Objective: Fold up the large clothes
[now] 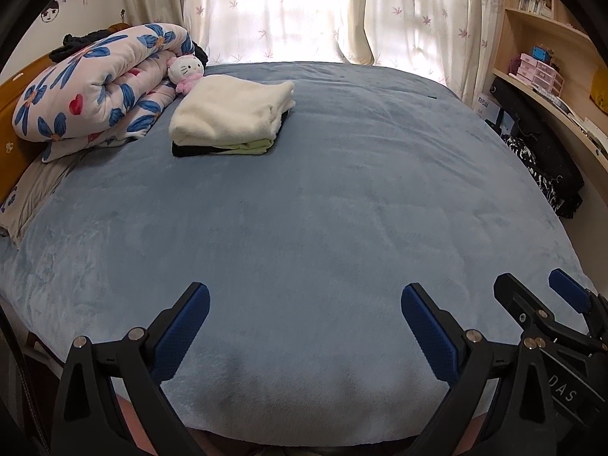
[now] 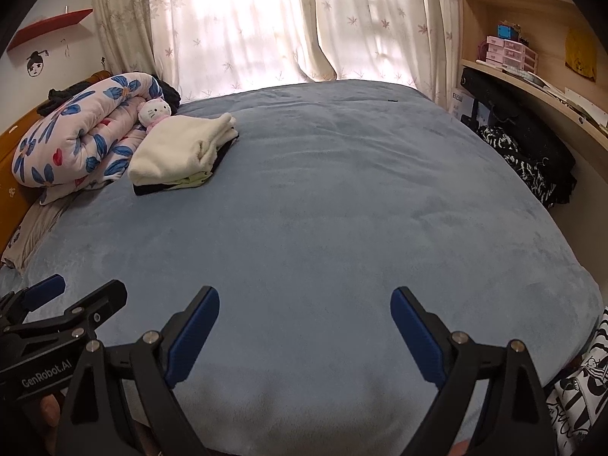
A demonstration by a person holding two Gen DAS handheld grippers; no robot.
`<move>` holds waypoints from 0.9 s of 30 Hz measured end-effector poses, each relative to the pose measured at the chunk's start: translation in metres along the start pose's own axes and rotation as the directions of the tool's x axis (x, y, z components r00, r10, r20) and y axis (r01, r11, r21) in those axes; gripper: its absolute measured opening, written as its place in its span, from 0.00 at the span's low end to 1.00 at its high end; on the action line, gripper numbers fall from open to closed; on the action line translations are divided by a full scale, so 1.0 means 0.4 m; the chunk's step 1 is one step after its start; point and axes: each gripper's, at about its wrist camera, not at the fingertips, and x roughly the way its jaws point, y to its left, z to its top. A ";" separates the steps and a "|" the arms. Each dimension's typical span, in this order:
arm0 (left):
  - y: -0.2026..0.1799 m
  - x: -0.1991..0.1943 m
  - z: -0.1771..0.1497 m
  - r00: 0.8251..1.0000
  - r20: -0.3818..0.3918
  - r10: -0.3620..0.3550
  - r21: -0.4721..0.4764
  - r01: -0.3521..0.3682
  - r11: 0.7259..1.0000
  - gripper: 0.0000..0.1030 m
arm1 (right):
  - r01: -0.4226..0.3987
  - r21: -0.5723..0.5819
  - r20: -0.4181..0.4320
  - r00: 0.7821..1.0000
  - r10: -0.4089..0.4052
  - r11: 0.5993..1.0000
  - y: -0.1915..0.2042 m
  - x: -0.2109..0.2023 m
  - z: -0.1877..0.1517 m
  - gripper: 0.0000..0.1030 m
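A stack of folded clothes (image 1: 231, 117), cream fleece on top with a light green and a black piece under it, lies on the blue bed cover (image 1: 323, 209) at the far left; it also shows in the right wrist view (image 2: 178, 155). My left gripper (image 1: 304, 304) is open and empty over the near edge of the bed. My right gripper (image 2: 304, 307) is open and empty beside it, to its right. Each gripper shows in the other's view, the right one (image 1: 532, 292) and the left one (image 2: 85, 292). A black-and-white patterned garment (image 2: 581, 391) hangs at the bed's near right corner.
A rolled floral quilt (image 1: 95, 83) and a Hello Kitty plush (image 1: 186, 72) lie by the wooden headboard (image 1: 15, 114). Curtains (image 1: 304, 7) hang behind the bed. Wooden shelves (image 2: 532, 57) and dark clothes (image 2: 532, 167) stand along the right side.
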 end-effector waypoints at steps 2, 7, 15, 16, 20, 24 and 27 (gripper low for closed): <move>0.003 0.003 0.000 1.000 -0.003 0.000 0.002 0.000 1.000 0.97 | 0.002 0.000 -0.002 1.000 -0.002 1.000 0.001 0.004 -0.003 0.90; 0.007 0.006 -0.002 1.000 -0.008 0.001 0.002 -0.001 1.000 0.97 | 0.002 0.001 -0.003 1.000 -0.002 1.000 -0.001 0.007 -0.006 0.90; 0.010 0.012 -0.003 1.000 -0.015 0.007 0.005 -0.007 1.000 0.97 | 0.003 0.000 -0.008 1.000 -0.003 1.000 -0.003 0.010 -0.009 0.90; 0.009 0.013 -0.003 1.000 -0.017 0.007 0.005 -0.007 1.000 0.97 | 0.003 0.000 -0.010 1.000 -0.003 1.000 -0.003 0.012 -0.011 0.90; 0.012 0.015 -0.004 1.000 -0.020 0.010 0.006 -0.010 1.000 0.97 | 0.004 -0.001 -0.012 1.000 -0.004 1.000 -0.003 0.016 -0.015 0.90; 0.015 0.017 -0.003 1.000 -0.020 0.012 0.007 -0.012 1.000 0.97 | 0.003 0.000 -0.012 1.000 -0.003 1.000 -0.002 0.014 -0.013 0.90; 0.016 0.019 -0.003 1.000 -0.024 0.011 0.004 -0.011 1.000 0.97 | 0.003 0.000 -0.013 1.000 -0.003 1.000 -0.003 0.015 -0.012 0.90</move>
